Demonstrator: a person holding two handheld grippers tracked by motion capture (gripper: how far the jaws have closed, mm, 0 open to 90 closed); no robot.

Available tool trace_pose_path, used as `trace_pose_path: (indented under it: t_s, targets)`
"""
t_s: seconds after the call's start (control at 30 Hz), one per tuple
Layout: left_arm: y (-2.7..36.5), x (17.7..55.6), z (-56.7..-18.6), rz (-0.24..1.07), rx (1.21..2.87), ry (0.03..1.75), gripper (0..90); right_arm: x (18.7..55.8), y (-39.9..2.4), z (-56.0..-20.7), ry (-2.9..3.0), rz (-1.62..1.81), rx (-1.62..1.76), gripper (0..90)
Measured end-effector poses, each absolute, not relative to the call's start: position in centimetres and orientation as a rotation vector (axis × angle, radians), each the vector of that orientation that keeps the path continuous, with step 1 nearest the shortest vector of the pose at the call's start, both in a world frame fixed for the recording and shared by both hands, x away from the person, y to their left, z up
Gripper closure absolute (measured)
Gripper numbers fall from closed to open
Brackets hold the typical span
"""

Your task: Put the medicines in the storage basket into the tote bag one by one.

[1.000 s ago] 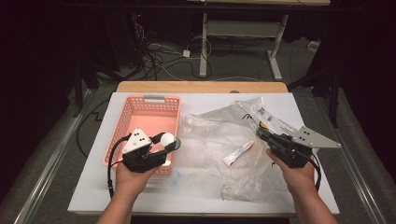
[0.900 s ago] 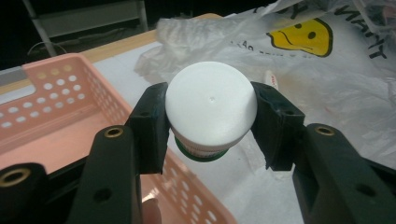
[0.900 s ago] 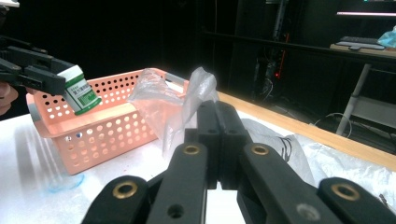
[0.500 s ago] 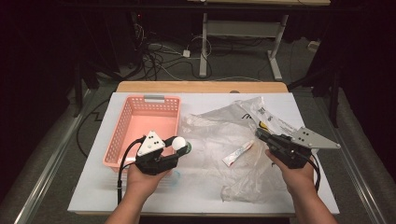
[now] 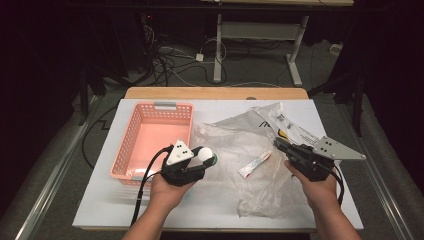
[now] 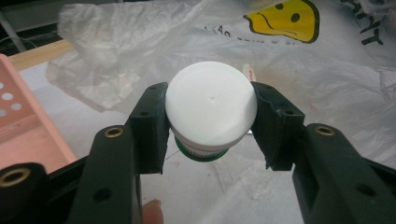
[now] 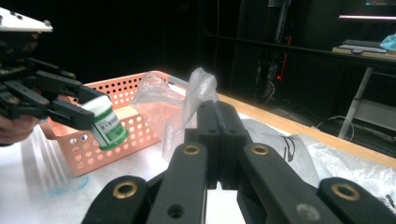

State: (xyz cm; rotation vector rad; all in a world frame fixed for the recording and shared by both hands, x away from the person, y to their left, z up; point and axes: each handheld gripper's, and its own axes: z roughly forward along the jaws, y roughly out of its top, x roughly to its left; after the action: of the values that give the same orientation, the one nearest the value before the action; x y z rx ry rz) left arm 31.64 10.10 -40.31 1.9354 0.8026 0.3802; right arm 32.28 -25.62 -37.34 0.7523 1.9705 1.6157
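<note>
A small bottle [image 5: 205, 154] with a white cap and a green label is held above the table just right of the pink basket [image 5: 125, 150]. My left gripper [image 5: 206, 156] is shut on it, its pads pressing the cap's sides [image 6: 211, 105]. In the right gripper view the bottle [image 7: 106, 123] hangs in front of the basket [image 7: 140, 93]. My right gripper [image 5: 278, 143] is shut, its tips pinching a raised fold of the clear plastic bag [image 5: 235, 132], which peaks above the jaws [image 7: 201, 88].
A white tube with a red end [image 5: 254, 164] lies on the bag between the two hands. The bag, printed with a yellow face [image 6: 282, 18], spreads over the table's right half. A wooden strip [image 5: 215, 93] runs along the far edge.
My left hand has carried the bottle rightward, from over the basket's near corner to just beside it, toward the bag. The right hand and the bag have stayed put.
</note>
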Motion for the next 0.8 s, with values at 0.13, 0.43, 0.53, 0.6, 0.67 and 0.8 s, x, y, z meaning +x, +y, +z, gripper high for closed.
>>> trace_pose_path:
  t_s: [0.13,0.43,0.53,0.6,0.67,0.8]
  targets:
    - [9.0,32.0,-40.7,0.369,1.948,0.795,48.9,32.4,-25.6,-37.4,1.972,1.620,0.759,90.0]
    - [6.0,33.1,-41.2,0.356,1.985,0.761,49.0,32.4,-25.5,-37.4,1.972,1.618,0.752,90.0]
    - [5.2,33.6,-41.4,0.356,1.990,0.759,49.0,32.4,-25.5,-37.4,1.974,1.620,0.752,90.0]
    - [4.8,33.9,-41.6,0.355,1.988,0.760,49.0,32.4,-25.5,-37.4,1.972,1.622,0.757,90.0]
    - [4.4,34.1,-41.8,0.356,1.990,0.759,49.0,32.4,-25.6,-37.4,1.971,1.623,0.757,90.0]
    - [3.5,34.3,-42.0,0.351,1.986,0.759,49.0,32.5,-25.6,-37.5,1.969,1.622,0.757,90.0]
